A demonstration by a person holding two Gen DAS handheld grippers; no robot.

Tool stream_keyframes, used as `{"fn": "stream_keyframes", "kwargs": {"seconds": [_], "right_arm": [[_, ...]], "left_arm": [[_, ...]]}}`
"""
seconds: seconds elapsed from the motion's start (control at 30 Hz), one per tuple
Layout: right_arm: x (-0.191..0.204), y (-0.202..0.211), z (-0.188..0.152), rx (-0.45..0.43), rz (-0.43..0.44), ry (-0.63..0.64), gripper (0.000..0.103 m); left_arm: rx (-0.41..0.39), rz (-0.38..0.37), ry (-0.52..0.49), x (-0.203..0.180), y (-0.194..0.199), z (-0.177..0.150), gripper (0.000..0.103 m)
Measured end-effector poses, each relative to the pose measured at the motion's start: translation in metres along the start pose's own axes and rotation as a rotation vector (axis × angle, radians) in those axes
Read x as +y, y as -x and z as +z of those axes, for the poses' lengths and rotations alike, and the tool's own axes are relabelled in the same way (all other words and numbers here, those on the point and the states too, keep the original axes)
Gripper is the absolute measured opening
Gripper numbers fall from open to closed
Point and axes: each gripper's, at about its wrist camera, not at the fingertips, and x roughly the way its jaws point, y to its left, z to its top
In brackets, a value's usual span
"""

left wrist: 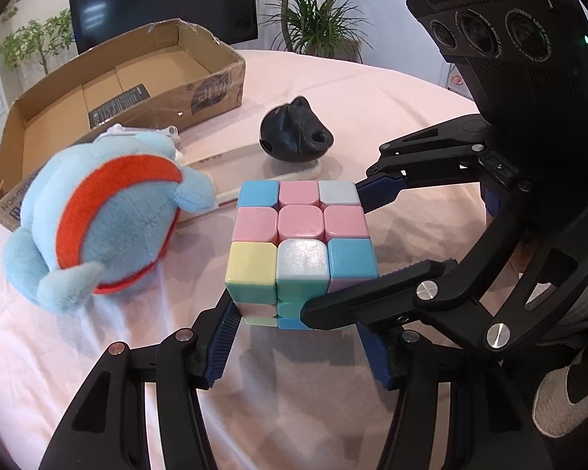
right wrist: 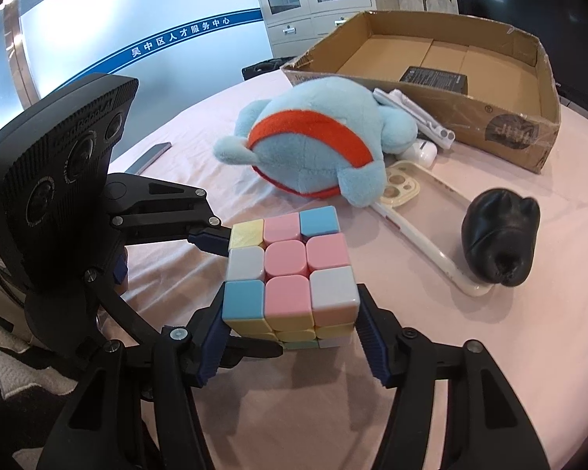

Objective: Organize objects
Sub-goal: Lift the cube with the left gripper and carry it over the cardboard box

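Observation:
A pastel puzzle cube [left wrist: 300, 246] [right wrist: 290, 274] sits on the pink tablecloth, held from two sides. My left gripper [left wrist: 298, 337] has its jaws against the cube's lower sides. My right gripper [right wrist: 290, 329] clamps the cube too; in the left wrist view its fingers [left wrist: 380, 192] reach in from the right. A blue plush toy [left wrist: 106, 219] [right wrist: 317, 145] lies to the left of the cube. A black squishy toy [left wrist: 294, 133] [right wrist: 498, 239] rests on a clear phone case [right wrist: 423, 211]. An open cardboard box [left wrist: 109, 90] [right wrist: 450, 62] stands behind.
White earbuds case [right wrist: 421, 152] and a white folding stand [right wrist: 415, 113] lie between plush and box. A black packet [right wrist: 435, 78] lies inside the box. A grey flat item [right wrist: 149, 156] lies at the table's far left. Potted plants [left wrist: 313, 19] and a screen [left wrist: 164, 0] stand beyond the table.

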Motion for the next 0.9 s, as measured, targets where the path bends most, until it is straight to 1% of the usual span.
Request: {"fn": "stream_keyframes", "kwargs": {"seconds": [0.23, 0.43, 0.63, 0.9], "right_arm": [[0.001, 0.003, 0.012, -0.019, -0.023, 0.011, 0.056], [-0.002, 0.001, 0.020, -0.023, -0.020, 0.015, 0.056], [-0.003, 0.005, 0.035, -0.041, -0.026, 0.032, 0.056], [-0.007, 0.013, 0.060, -0.082, -0.038, 0.052, 0.056]], "left_arm": [[0.002, 0.023, -0.021, 0.006, 0.006, 0.011, 0.055], [-0.001, 0.035, -0.022, 0.011, 0.009, 0.018, 0.055], [-0.014, 0.055, -0.038, 0.019, 0.016, 0.031, 0.055], [-0.054, 0.093, -0.074, 0.032, 0.030, 0.054, 0.056]]}}
